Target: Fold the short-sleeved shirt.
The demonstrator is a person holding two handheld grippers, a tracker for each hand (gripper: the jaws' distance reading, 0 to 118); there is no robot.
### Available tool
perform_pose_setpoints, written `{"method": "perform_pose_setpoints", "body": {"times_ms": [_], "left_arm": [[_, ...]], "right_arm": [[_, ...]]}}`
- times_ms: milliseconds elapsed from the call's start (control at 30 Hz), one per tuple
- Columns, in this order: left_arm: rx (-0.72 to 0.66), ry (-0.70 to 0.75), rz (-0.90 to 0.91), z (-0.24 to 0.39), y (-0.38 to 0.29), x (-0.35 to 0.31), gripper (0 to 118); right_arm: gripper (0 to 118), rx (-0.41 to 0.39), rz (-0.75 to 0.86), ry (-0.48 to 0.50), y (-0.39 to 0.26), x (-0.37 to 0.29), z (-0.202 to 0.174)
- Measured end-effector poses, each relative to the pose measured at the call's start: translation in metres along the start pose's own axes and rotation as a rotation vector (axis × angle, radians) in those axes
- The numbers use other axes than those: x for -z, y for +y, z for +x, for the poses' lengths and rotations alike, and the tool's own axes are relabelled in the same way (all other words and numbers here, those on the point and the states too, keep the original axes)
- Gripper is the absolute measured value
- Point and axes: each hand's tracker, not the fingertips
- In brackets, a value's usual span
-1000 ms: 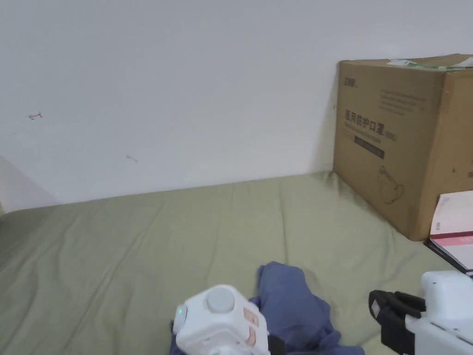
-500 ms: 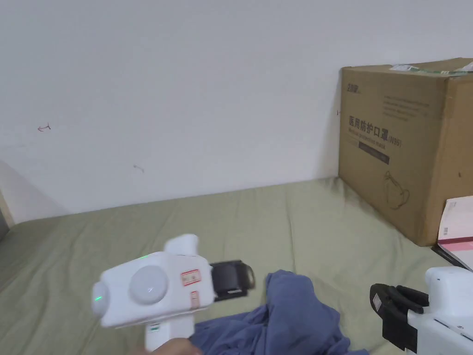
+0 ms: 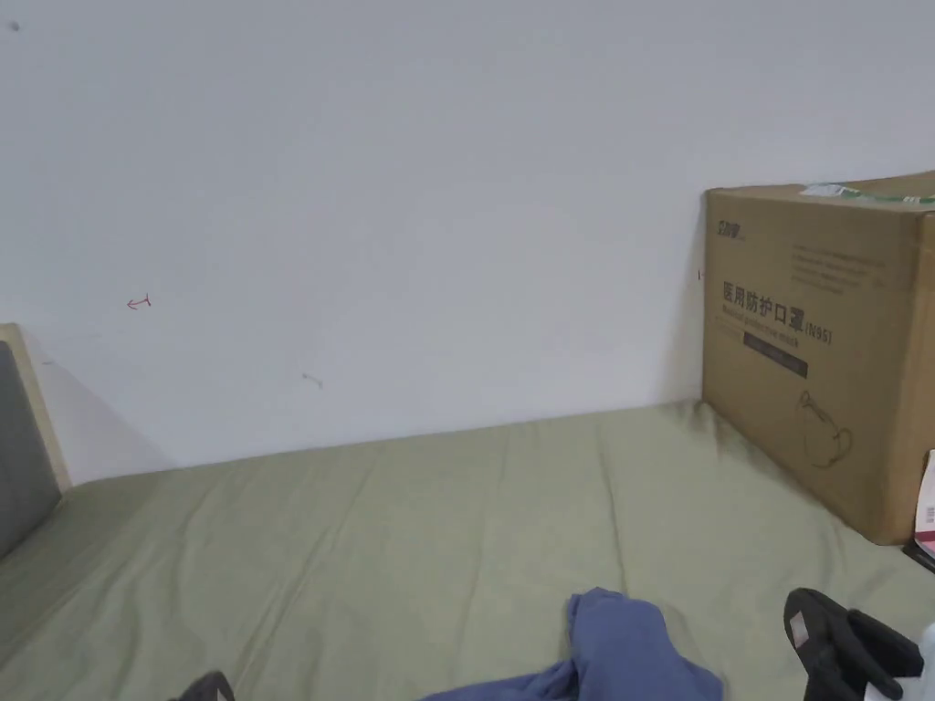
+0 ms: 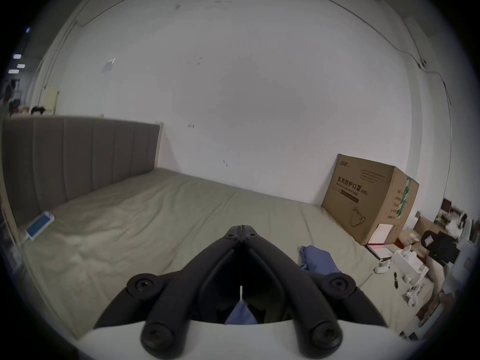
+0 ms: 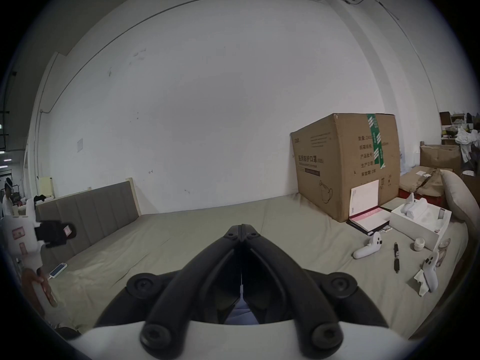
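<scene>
Half a second ago the left gripper (image 4: pixel 241 229) stood high in the head view, white body in front of the shirt; now a dark scrap at the bottom edge of that view may be part of it. In its own view its jaws are clenched tip to tip with nothing between the tips, though blue cloth shows low behind them. The right gripper (image 5: pixel 241 227) sits at the lower right corner of the head view as before, and its jaws meet the same way, closed on nothing visible.

The whole head view has tilted up since then, so more wall and less bed shows.

The shirt (image 3: pixel 630 653) is a blue, crumpled heap on the near part of the green bed sheet (image 3: pixel 383 548), between the two grippers. One rounded lobe rises from it. It is bunched, so its long axis and facing cannot be told.

Farther back, a cardboard box (image 3: pixel 822 356) stands on the bed against the white wall (image 3: pixel 411 201), and a grey headboard (image 4: pixel 78 157) closes the left end.
</scene>
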Motion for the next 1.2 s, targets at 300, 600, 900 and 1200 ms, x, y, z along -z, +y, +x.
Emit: {"method": "perform_pose_setpoints", "body": {"times_ms": [300,600,900,1200], "left_arm": [[0.110,-0.010,0.006,0.021,0.006,0.017,0],[0.022,-0.269,-0.954,0.045,0.011,0.256,0],[0.196,-0.109,-1.086,0.043,-0.114,0.344,113],[0.458,-0.093,-0.762,0.066,-0.121,0.295,51]], "right_arm": [[0,0.014,-0.017,-0.013,-0.001,0.021,0.001],[0,-0.013,-0.107,0.076,-0.002,0.055,0.000],[0,-0.054,-0.216,0.077,-0.030,0.078,0.024],[0,-0.062,-0.373,0.022,-0.046,0.116,0.056]]}}
